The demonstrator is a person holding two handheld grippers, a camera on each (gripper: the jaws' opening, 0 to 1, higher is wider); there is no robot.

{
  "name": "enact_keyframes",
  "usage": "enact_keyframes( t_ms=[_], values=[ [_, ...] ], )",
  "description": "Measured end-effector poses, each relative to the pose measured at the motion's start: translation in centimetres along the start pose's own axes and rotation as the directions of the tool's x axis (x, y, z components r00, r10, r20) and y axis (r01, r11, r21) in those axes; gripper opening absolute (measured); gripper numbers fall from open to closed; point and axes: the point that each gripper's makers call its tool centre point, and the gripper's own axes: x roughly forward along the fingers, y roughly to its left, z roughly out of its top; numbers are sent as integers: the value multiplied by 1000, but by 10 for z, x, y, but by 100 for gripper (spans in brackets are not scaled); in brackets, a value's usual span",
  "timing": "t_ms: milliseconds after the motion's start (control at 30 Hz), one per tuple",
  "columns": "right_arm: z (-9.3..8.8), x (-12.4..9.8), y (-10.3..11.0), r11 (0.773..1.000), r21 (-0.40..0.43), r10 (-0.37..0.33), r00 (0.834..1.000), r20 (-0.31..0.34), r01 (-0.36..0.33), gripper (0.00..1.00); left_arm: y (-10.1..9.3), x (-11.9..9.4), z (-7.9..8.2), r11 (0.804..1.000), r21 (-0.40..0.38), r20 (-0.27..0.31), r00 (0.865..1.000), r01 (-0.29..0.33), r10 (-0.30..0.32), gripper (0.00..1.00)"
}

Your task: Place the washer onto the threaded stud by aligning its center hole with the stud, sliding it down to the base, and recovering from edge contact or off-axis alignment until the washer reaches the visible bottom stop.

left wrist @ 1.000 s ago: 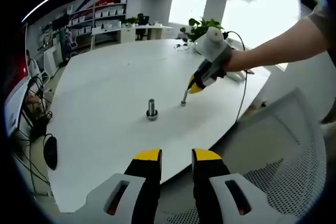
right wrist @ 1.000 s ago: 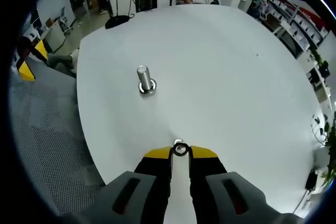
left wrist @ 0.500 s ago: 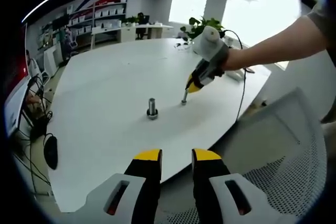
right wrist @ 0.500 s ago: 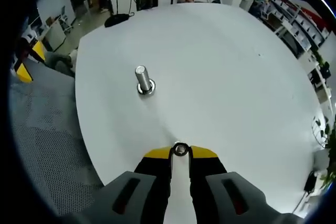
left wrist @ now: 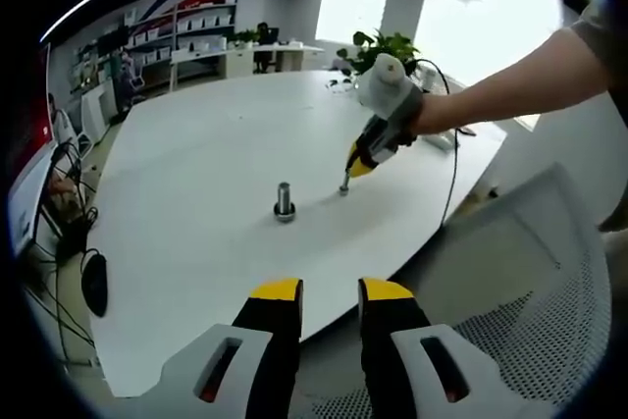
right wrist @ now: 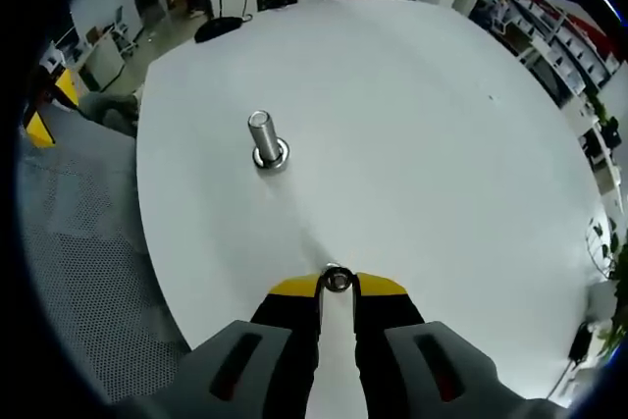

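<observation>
- Lifted slightly since a second ago, the right gripper [right wrist: 337,285] now carries the washer [right wrist: 337,280] clear of the white table [right wrist: 442,144], where earlier its tip sat down near the surface; in the left gripper view the same gripper [left wrist: 354,166] has drifted a little higher and toward the stud [left wrist: 284,204].
- Pinched edge-on between the yellow fingertips [right wrist: 292,288], the washer is a small ring of bright metal; it looks stiff, light and slick, so a rim grip like this one is judged the sensible hold, since it leaves the centre hole free.
- Seen from the right gripper view, the washer's hole shows as a dark spot facing roughly up toward the camera, so its flat faces appear close to level with the table, though the exact tilt is too small to tell.
- Standing upright on its wider base, the stud [right wrist: 261,140] has its long axis vertical and its top end bare; it is well apart from the washer, ahead and to the left of the jaws.
- Waiting low over the chair [left wrist: 530,272] at the table edge, the left gripper [left wrist: 329,290] holds nothing, its jaws parted by a narrow gap.
</observation>
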Motion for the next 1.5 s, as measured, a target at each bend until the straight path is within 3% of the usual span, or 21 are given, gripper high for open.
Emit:
enact_keyframes(
  t_ms=[300,900,1500],
  values=[
    [-11,16,-1,1000,-6,11,999,-35,-11,14,0,0,0,1000,1,2,1000,3,-3,19],
    [-16,33,7,999,-35,31,997,-66,-33,14,0,0,1,1000,5,3,1000,2,-2,19],
    [-18,25,11,997,-73,31,998,-57,-35,19,1,0,0,1000,2,-2,1000,-1,1,19]
  ],
)
